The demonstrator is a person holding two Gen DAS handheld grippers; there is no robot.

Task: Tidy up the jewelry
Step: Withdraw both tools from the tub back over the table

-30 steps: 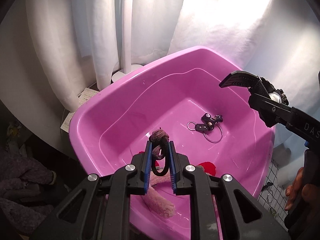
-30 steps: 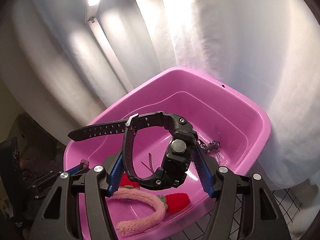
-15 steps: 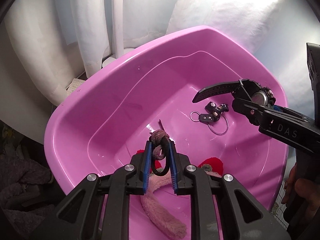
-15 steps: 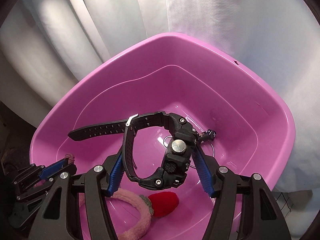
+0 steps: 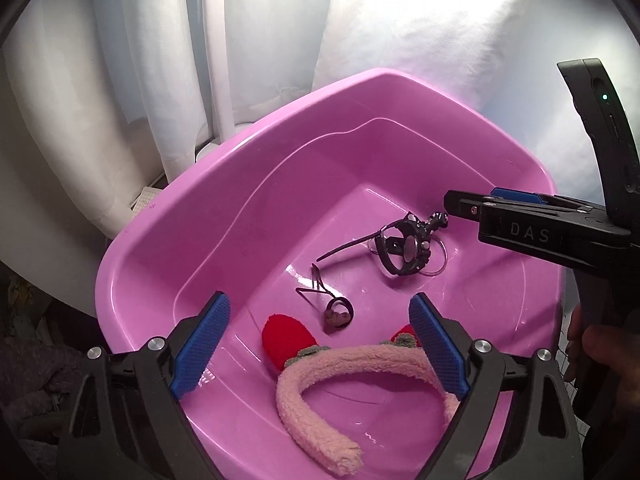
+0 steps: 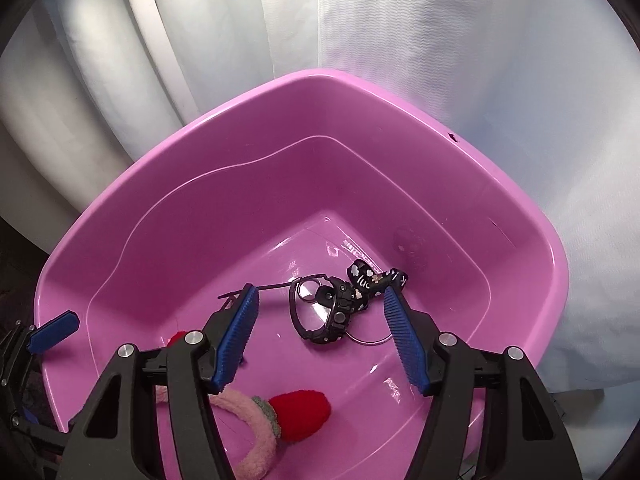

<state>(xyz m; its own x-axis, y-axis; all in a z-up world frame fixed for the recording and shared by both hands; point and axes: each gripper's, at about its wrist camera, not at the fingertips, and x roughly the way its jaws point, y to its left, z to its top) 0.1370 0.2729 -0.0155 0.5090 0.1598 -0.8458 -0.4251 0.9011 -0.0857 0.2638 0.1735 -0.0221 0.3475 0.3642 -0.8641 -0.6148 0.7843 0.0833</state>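
Observation:
A pink plastic tub (image 5: 168, 216) (image 6: 520, 216) holds the jewelry. A black wristwatch (image 5: 404, 248) (image 6: 332, 316) lies on the tub floor on a key ring with a patterned black strap (image 6: 376, 278). A brown hair tie (image 5: 338, 316) lies on the floor nearer me, beside a thin dark clip (image 5: 316, 284). A fuzzy pink headband (image 5: 320, 384) (image 6: 252, 432) with red strawberry ears (image 5: 286, 338) (image 6: 302, 412) lies at the near wall. My left gripper (image 5: 318, 344) is open and empty above the headband. My right gripper (image 6: 320, 336) is open and empty above the watch.
White curtain cloth (image 5: 280, 20) hangs behind the tub. A white pole (image 5: 216, 48) stands at the back left. Dark fabric (image 5: 28, 380) lies low on the left. The right gripper's body (image 5: 552, 232) reaches over the tub's right rim in the left wrist view.
Both grippers have opened. The hair tie dropped from the left gripper and the watch dropped from the right gripper; both now lie on the tub floor.

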